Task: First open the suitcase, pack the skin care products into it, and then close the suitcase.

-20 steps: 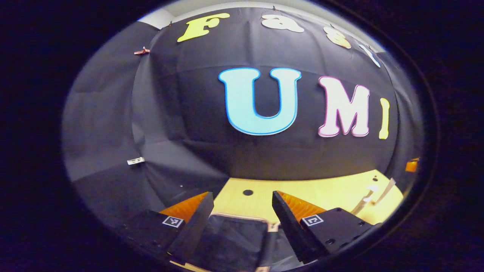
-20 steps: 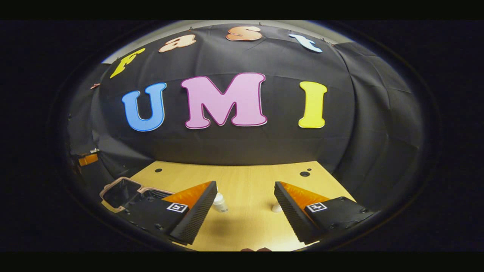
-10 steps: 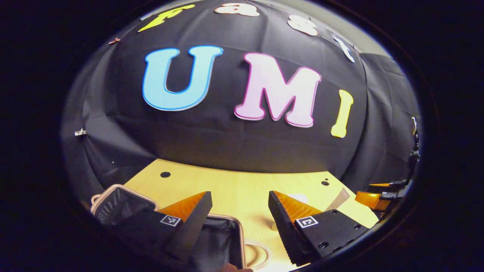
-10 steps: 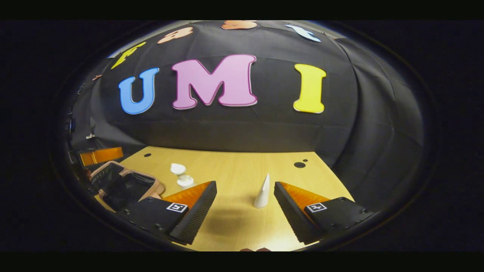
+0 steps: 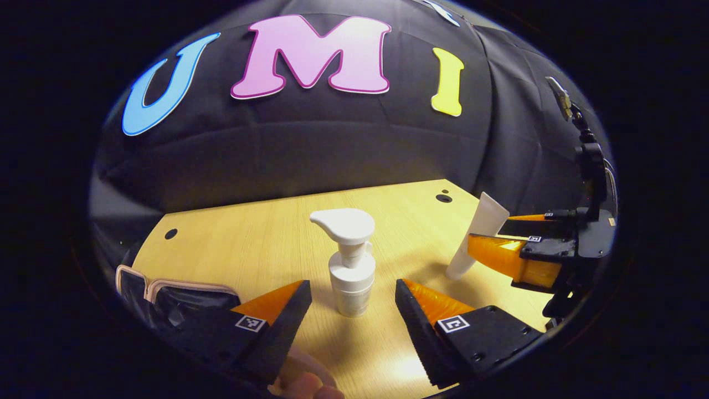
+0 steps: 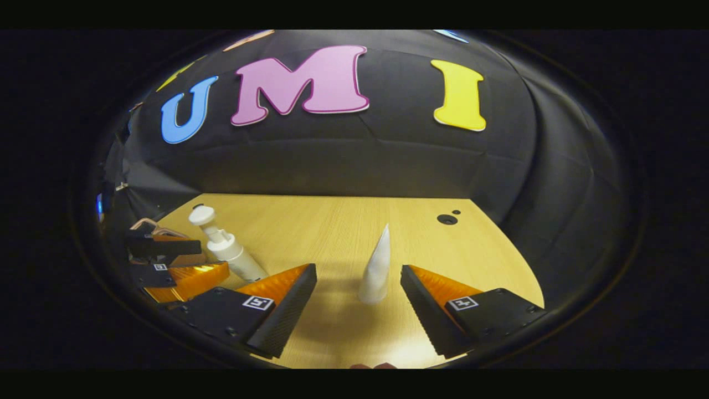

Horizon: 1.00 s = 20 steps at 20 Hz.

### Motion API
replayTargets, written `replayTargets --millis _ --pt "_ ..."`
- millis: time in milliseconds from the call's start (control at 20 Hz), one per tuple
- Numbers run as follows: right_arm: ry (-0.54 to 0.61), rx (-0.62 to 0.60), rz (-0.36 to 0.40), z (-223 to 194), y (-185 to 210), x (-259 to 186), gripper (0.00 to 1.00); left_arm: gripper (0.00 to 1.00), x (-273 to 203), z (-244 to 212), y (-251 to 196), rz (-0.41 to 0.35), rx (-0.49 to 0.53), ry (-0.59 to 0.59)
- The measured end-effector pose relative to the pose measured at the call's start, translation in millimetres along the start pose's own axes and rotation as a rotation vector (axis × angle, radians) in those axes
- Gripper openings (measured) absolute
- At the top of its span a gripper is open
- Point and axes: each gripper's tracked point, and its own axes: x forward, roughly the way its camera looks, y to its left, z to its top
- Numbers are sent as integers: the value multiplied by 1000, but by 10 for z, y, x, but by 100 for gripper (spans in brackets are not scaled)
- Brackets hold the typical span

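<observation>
Both hand-held grippers, left [image 5: 353,307] and right [image 6: 359,296], hang spread wide and empty over the desk [image 5: 255,238], framing an upright pump bottle [image 5: 350,260], likely top-heavy, best gripped at its stiff body, and a standing tube [image 6: 376,269], likely soft.

No readable text, brand or number on the pump bottle [image 5: 350,266] or the tube [image 5: 477,235]. Square black-and-white coded markers on the fingers of the left claw [image 5: 353,302] and the right claw [image 6: 358,285]; patterns only, not legible as characters. No signs or labels on the counter [image 5: 260,238].
</observation>
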Motion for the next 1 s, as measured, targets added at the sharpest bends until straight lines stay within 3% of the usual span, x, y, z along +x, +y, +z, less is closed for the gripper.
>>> replayTargets --millis 500,550,650,800,850,1000 --pt "82 16 -14 -342 -150 546 98 96 728 -143 -10 62 5 73" --pt "89 16 -17 -365 -163 565 98 89 754 -155 38 85 10 84" --pt "88 21 -22 -364 -175 593 98 65 762 -194 23 77 -3 116" --pt "82 38 -10 -351 -150 621 97 62 710 -190 32 67 -14 158" --pt "91 31 -44 -379 -224 622 84 59 595 -163 2 51 -21 159" --pt "101 43 -41 -364 -196 547 46 59 225 74 63 35 -3 130"
